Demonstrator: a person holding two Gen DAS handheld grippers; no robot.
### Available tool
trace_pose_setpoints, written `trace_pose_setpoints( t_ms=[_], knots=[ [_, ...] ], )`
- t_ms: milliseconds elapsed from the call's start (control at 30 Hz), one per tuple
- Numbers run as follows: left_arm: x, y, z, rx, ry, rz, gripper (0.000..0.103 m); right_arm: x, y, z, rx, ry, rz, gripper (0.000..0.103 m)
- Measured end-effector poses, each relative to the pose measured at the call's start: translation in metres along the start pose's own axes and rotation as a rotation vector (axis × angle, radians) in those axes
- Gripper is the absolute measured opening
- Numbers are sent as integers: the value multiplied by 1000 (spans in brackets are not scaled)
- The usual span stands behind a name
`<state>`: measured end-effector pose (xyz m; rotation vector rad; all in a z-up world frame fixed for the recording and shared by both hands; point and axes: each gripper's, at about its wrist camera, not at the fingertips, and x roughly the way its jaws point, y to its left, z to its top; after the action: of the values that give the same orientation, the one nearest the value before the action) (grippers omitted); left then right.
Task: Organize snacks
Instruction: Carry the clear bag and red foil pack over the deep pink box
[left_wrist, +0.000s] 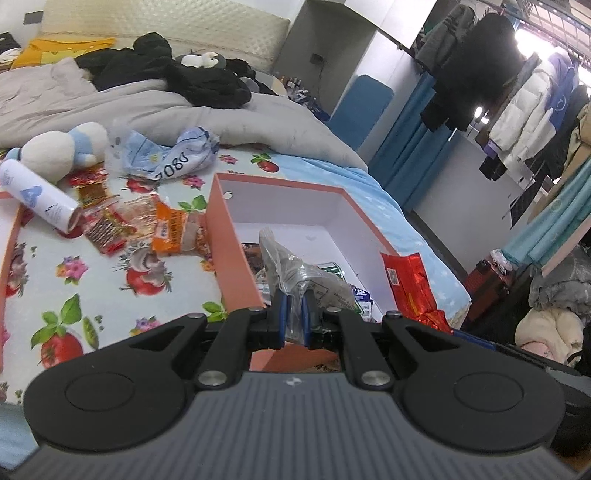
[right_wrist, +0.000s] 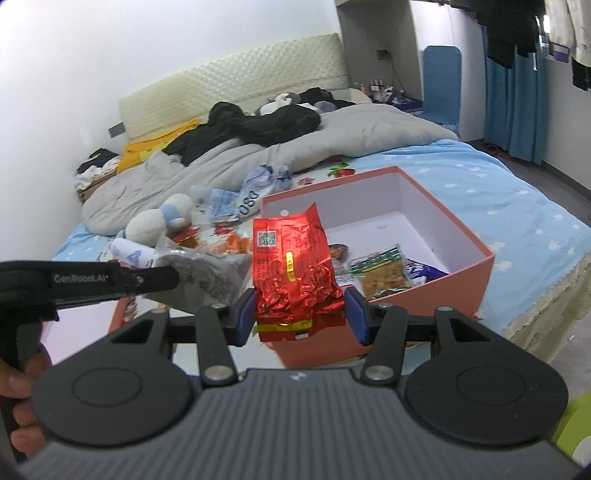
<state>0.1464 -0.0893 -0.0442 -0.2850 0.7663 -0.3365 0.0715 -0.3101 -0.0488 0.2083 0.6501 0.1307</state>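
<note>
Left wrist view shows the left gripper (left_wrist: 293, 317) with its blue-padded jaws nearly closed, pinching the crumpled neck of a clear plastic snack bag (left_wrist: 284, 264) that stands up just beyond them. That bag hangs over the near left part of the open pink box (left_wrist: 236, 251), whose white inside already holds a green-printed packet (left_wrist: 332, 269) and a blue-and-white packet (left_wrist: 364, 297) on its floor. To the right of the jaws, a red foil packet (left_wrist: 406, 284) rises above the box's near right side.

Right wrist view shows the right gripper (right_wrist: 301, 314) with its jaws about half open, pressed against both sides of the red foil packet's crumpled lower part; the packet stands upright between them, its code label near the top, in front of the box's near left corner. The left gripper's black body comes in from the left of this view, the grey-looking bag at its tip just left of the red packet, and a hand (right_wrist: 18, 410) shows at the lower left edge.

Outside the box, on the flowered sheet (left_wrist: 74, 280) to its left, lie orange and red snack packets (left_wrist: 147, 225), a white tube (left_wrist: 40, 199) and a plush toy (left_wrist: 62, 147). Farther off, a grey quilt (left_wrist: 147, 107) carries dark clothing.
</note>
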Motion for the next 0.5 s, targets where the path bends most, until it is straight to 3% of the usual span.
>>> trace_pose_setpoints(
  t_ms=[500],
  knots=[
    [117,-7,49,3,98,21,10,82,-43,36,9,73,3,54]
  ],
)
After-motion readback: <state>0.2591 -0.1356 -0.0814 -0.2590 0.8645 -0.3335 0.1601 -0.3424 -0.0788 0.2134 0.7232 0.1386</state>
